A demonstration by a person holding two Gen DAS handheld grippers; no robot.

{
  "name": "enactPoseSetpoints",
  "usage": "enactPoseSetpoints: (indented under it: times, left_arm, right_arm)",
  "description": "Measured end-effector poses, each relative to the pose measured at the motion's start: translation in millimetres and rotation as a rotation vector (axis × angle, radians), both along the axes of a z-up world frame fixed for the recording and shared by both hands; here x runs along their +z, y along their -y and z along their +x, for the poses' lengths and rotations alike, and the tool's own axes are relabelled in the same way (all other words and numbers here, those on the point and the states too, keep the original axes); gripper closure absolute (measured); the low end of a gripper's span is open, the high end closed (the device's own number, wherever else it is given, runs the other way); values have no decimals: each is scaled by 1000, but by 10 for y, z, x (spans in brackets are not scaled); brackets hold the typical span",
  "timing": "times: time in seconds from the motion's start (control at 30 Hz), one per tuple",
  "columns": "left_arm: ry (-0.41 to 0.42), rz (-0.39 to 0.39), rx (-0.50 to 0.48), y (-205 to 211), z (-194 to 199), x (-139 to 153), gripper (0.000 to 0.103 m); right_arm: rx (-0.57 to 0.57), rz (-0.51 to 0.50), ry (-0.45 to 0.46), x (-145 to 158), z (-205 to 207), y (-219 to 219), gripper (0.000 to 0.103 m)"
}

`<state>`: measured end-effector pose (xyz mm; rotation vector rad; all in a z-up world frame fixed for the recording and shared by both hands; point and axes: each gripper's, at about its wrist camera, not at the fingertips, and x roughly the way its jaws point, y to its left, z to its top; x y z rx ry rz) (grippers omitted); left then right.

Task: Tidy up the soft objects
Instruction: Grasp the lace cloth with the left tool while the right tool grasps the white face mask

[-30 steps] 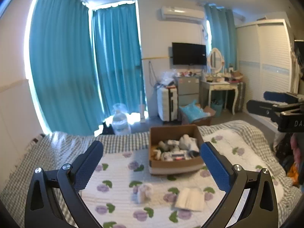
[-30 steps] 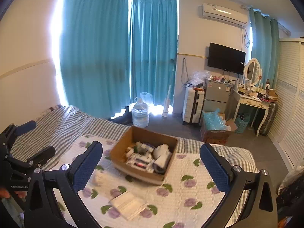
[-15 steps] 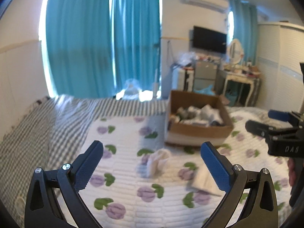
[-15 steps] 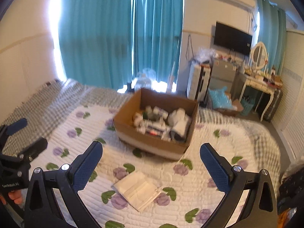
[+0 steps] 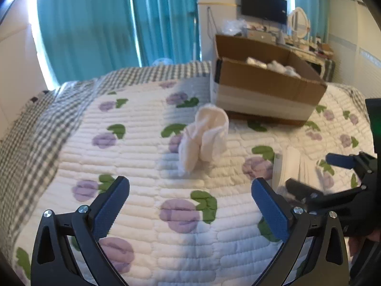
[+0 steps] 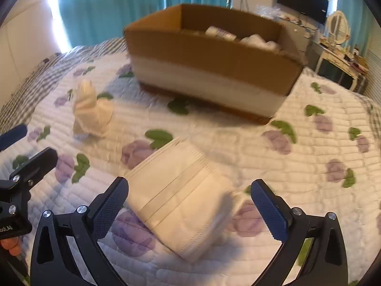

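A rolled white sock bundle [image 5: 203, 134] lies on the flowered quilt [image 5: 133, 147], just ahead of my open, empty left gripper [image 5: 190, 197]. It also shows in the right wrist view [image 6: 91, 113] at the left. A stack of white face masks [image 6: 181, 200] lies between the fingers of my open right gripper [image 6: 189, 202], low over the quilt. The masks show in the left wrist view [image 5: 295, 164], with the right gripper [image 5: 316, 178] over them. A cardboard box [image 6: 214, 57] holding soft items stands behind.
The box also shows in the left wrist view [image 5: 264, 88] at the back right. A grey checked blanket [image 5: 35, 124] covers the bed's left side. Teal curtains [image 5: 119, 23], a TV and a cluttered dresser stand beyond the bed.
Both grippers have dropped low and forward toward the quilt. The sock bundle and the mask stack are now much closer. The right gripper now straddles the masks.
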<state>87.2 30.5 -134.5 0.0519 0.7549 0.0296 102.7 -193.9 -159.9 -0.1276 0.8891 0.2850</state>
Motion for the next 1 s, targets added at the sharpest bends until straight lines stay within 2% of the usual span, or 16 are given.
enactPoseSetpoints:
  times: [0.1, 0.23, 0.33, 0.4, 0.43, 0.47, 0.5, 0.6, 0.73, 0.87, 1.0]
  left_arm:
    - [-13, 19, 0, 9, 27, -59, 0]
    - [-26, 0, -4, 9, 22, -118, 0]
    - [-34, -5, -11, 15, 32, -143, 0]
    - [-37, -20, -15, 8, 34, -150, 0]
    - [-41, -30, -16, 3, 38, -155, 0]
    - [-47, -36, -16, -2, 49, -158, 0]
    - [-52, -40, -16, -2, 58, -160, 0]
    - [-65, -59, -14, -24, 87, -138, 0]
    - [-61, -51, -18, -28, 155, -8, 1]
    - [-30, -9, -30, -10, 316, 136, 1]
    - [-30, -26, -42, 9, 584, 127, 1]
  right_arm:
    - [33, 10, -38, -142, 47, -79, 1]
    - [34, 3, -77, -304, 134, -115, 10]
    - [23, 1, -71, -341, 163, -83, 26]
    - [13, 9, -69, -333, 160, -39, 46]
    - [16, 20, -70, -323, 151, -16, 49]
    - [16, 24, -72, -311, 145, -4, 58]
    - [16, 21, -75, -305, 140, -2, 71]
    - [44, 13, -66, -247, 97, -22, 90]
    - [79, 53, -46, -56, 96, 3, 94]
    - [91, 78, 22, 271, 167, 62, 94]
    - [97, 71, 77, 520, 280, 121, 94]
